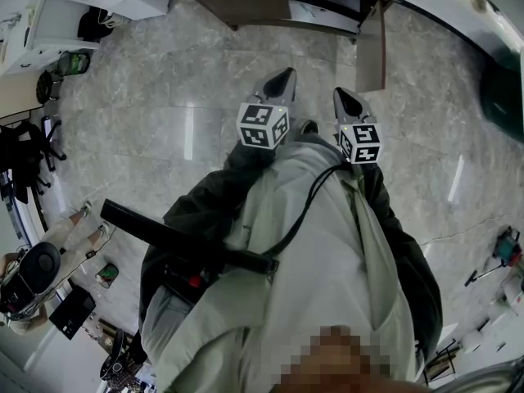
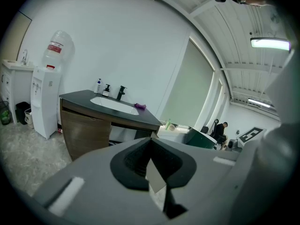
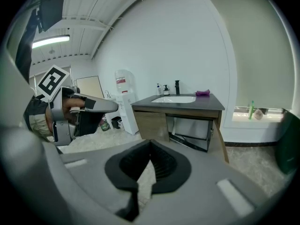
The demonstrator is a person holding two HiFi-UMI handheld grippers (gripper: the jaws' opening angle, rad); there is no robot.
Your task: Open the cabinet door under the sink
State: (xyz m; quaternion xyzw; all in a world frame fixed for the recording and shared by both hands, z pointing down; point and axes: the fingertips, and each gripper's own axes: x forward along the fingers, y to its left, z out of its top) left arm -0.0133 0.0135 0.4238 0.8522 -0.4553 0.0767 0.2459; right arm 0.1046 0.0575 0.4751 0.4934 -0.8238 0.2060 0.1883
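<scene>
Pale jacket (image 1: 327, 252) of the person, crossed by a black strap (image 1: 188, 240), fills the lower head view.

- Left gripper (image 1: 282, 76): held in front of the body, jaws brought together at the tips, nothing between them.
- Right gripper (image 1: 348, 97): just beside the left one, jaws likewise closed tip to tip, holding nothing.
- Grey marbled floor (image 1: 164, 121): lies between both grippers and the cabinet.
- Sink cabinet (image 3: 152, 124): stands against the white wall, well apart from both grippers. It has a wood front, a dark countertop (image 3: 211, 102) and a white basin (image 3: 174, 99).
- Cabinet door (image 3: 220, 135): the one on the picture's right in the right gripper view stands swung outward (interior visible); the other is flush.
- Black faucet (image 3: 177, 87), soap bottles (image 3: 165, 90) and a purple item (image 3: 202, 93): on the countertop.
- Water dispenser (image 3: 125, 102): beside the cabinet.
</scene>
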